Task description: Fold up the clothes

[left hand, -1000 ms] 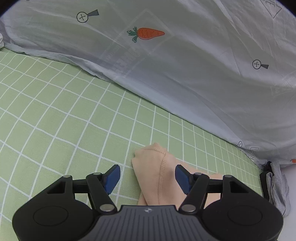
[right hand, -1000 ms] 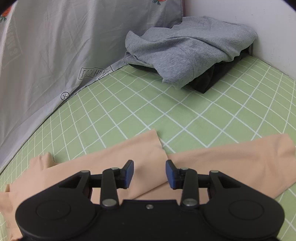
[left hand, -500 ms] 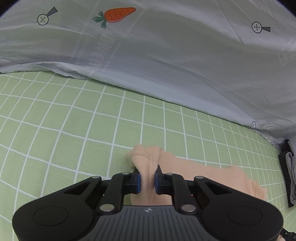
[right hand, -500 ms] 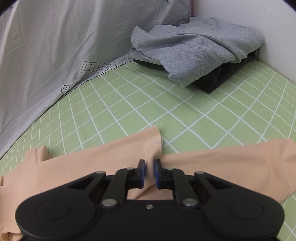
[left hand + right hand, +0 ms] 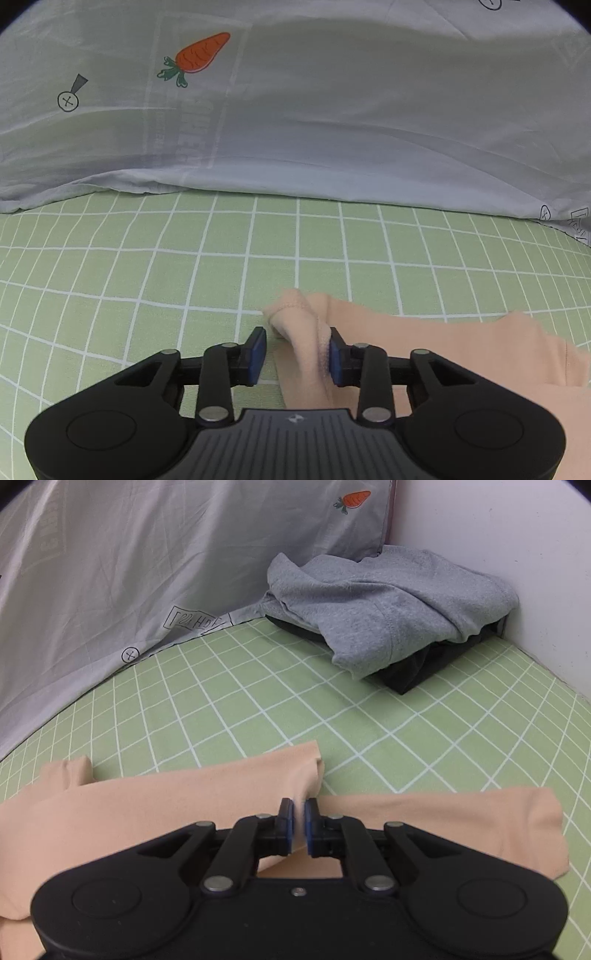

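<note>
Left gripper point(image 5: 297, 350) fingers parted, peach garment point(image 5: 424, 343) bunched against the right finger; right gripper point(image 5: 299, 825) fingers pinched together on its edge.

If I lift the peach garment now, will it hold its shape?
Probably not: the peach garment looks thin and floppy, bunching at the left gripper. Likely light. The right gripper pinches one spot, so the rest should sag.

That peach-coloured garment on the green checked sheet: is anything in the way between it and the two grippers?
Nothing visible. The peach stretchy garment lies on the green checked sheet right at both grippers: a bunched end sits between the open left gripper fingers, and the right gripper is shut on a fold.
</note>
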